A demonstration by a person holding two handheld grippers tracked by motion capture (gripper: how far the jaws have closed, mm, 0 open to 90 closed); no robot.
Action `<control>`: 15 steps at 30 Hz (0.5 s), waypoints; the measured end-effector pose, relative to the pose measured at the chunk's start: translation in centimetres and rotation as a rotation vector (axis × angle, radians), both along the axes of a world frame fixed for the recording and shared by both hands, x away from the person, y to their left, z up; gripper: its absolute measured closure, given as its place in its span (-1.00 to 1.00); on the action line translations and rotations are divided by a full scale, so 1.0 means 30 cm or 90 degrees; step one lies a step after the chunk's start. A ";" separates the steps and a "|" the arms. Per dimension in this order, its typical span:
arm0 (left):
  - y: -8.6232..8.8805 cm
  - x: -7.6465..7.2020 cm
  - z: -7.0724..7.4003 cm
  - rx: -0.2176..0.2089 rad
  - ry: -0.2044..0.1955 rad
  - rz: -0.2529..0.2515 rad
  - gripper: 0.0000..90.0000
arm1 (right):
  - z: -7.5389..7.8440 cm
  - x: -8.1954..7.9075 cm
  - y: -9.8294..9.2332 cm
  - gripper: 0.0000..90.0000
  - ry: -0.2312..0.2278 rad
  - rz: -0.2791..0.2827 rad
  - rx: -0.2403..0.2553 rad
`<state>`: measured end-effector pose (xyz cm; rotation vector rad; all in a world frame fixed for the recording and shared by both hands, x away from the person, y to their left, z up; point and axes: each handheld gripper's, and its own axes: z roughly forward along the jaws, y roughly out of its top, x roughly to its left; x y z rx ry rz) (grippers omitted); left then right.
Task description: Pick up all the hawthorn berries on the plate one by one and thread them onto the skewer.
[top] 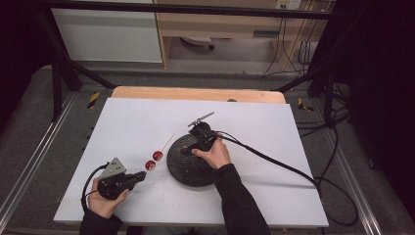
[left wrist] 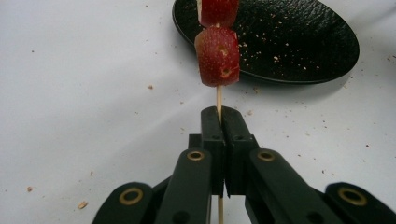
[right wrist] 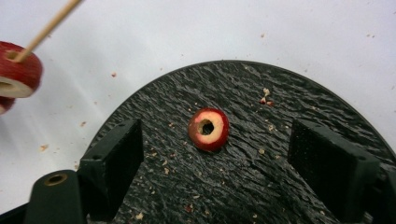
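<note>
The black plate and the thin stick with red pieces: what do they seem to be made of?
The black plate looks like slate or slate-textured ceramic: matte, with a rough rippled surface, scattered with crumbs. The stick seems to be a pale wood or bamboo skewer, thin, straight and dull. The red pieces look like fruit slices, with red skin and pale flesh.

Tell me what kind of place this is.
Probably a lab data-collection rig, not a kitchen: a white board table inside a black metal frame, with loose black cables on grey floor and a bare wooden cabinet behind.
</note>
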<state>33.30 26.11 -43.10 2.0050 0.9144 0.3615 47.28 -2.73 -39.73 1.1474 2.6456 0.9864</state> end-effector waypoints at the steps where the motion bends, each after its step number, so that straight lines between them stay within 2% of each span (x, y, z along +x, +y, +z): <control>1: 0.000 0.001 -0.001 0.001 0.001 0.000 0.96 | -0.004 0.004 0.006 -0.48 0.005 -0.002 0.000; 7: 0.001 0.001 -0.002 0.001 0.002 0.002 0.96 | -0.025 0.024 0.032 -0.26 0.026 -0.010 -0.019; 15: 0.001 0.002 -0.002 0.000 0.002 0.001 0.96 | -0.050 0.045 0.052 0.02 0.054 -0.019 -0.017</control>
